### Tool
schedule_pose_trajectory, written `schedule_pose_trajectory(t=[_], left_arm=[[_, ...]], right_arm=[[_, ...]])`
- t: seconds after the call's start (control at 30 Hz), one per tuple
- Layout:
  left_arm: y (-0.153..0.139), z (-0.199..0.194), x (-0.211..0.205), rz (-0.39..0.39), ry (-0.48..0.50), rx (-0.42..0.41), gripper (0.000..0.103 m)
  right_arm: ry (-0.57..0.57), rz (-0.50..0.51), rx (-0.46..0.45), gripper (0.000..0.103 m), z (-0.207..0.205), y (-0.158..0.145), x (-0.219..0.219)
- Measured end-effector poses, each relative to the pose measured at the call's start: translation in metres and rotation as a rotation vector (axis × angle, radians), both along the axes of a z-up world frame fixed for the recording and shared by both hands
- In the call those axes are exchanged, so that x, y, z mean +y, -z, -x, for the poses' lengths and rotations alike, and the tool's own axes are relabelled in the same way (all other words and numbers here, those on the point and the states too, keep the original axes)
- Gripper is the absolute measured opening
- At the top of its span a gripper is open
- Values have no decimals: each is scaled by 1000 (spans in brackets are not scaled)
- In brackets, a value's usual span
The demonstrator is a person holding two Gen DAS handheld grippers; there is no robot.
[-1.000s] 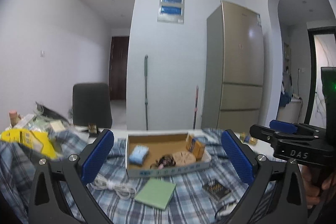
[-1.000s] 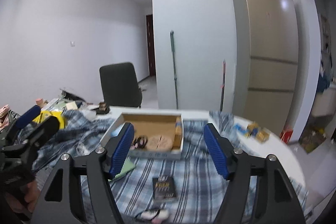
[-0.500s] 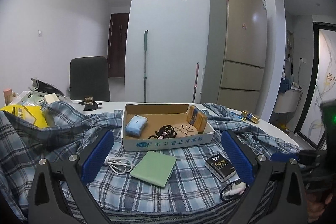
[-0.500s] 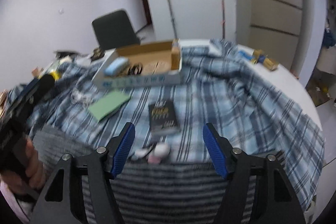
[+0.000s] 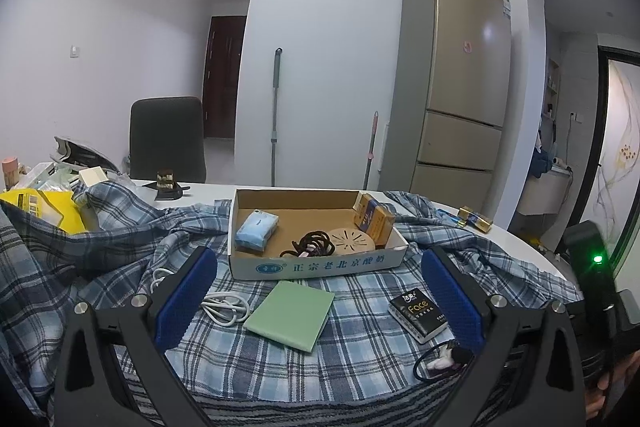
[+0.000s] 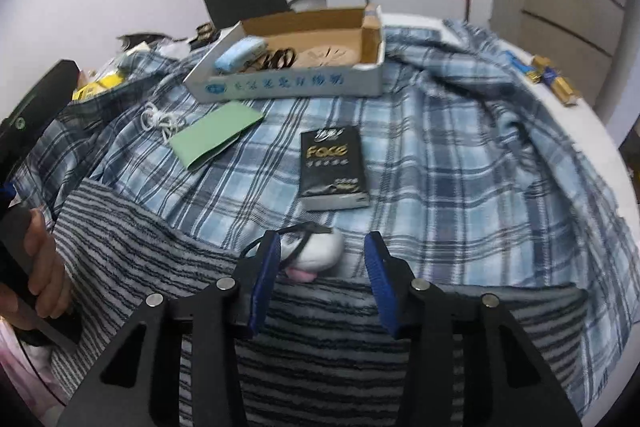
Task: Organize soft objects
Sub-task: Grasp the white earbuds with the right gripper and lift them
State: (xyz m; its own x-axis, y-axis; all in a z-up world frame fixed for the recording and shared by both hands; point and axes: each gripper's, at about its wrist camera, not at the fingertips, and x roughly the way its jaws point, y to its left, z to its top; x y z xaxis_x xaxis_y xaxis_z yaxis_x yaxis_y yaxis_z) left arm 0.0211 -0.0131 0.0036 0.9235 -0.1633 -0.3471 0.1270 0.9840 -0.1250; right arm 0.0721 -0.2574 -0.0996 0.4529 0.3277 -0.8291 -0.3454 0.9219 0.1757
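A blue plaid cloth (image 6: 460, 147) covers the table, with a grey striped towel (image 6: 320, 347) at its near edge. A white-and-pink hair tie with a black band (image 6: 316, 251) lies just beyond the towel. My right gripper (image 6: 320, 251) is open, low over the towel, with the hair tie between its blue pads. My left gripper (image 5: 316, 291) is open and empty, held above the cloth facing a shallow cardboard box (image 5: 316, 263). The box holds a blue tissue pack (image 5: 256, 229), black hair bands (image 5: 312, 243) and a round disc. The hair tie also shows in the left wrist view (image 5: 440, 363).
A green notebook (image 5: 290, 309), a white cable (image 5: 224, 305) and a black "Face" tissue pack (image 6: 334, 163) lie on the cloth before the box. Clutter with a yellow bag (image 5: 44, 211) sits at left. A black chair (image 5: 168, 139) and a fridge (image 5: 456, 83) stand behind.
Both grippers have come down toward the table. My right gripper has tilted down, narrowed its jaws and come up to the hair tie at the towel's edge.
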Motion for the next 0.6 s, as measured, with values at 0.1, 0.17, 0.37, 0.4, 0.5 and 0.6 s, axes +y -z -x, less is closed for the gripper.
schedule_pose_trajectory(t=[0.1, 0.17, 0.37, 0.4, 0.5, 0.6], left_arm=[[0, 0, 0, -3, 3, -2, 103], [1, 0, 0, -5, 3, -2, 103], [4, -2, -2, -19, 13, 7, 103], [4, -1, -2, -20, 12, 3, 103], [4, -1, -2, -19, 12, 1, 103], [5, -2, -1, -16, 11, 11, 103]], right_arm=[[1, 6, 23, 42, -5, 8, 5], [3, 24, 11, 33, -4, 11, 8], [-3, 40, -20, 26, 0, 9, 12], [-6, 40, -36, 26, 2, 5, 13], [-3, 57, -132, 26, 9, -10, 13], [27, 54, -211, 26, 12, -26, 6]])
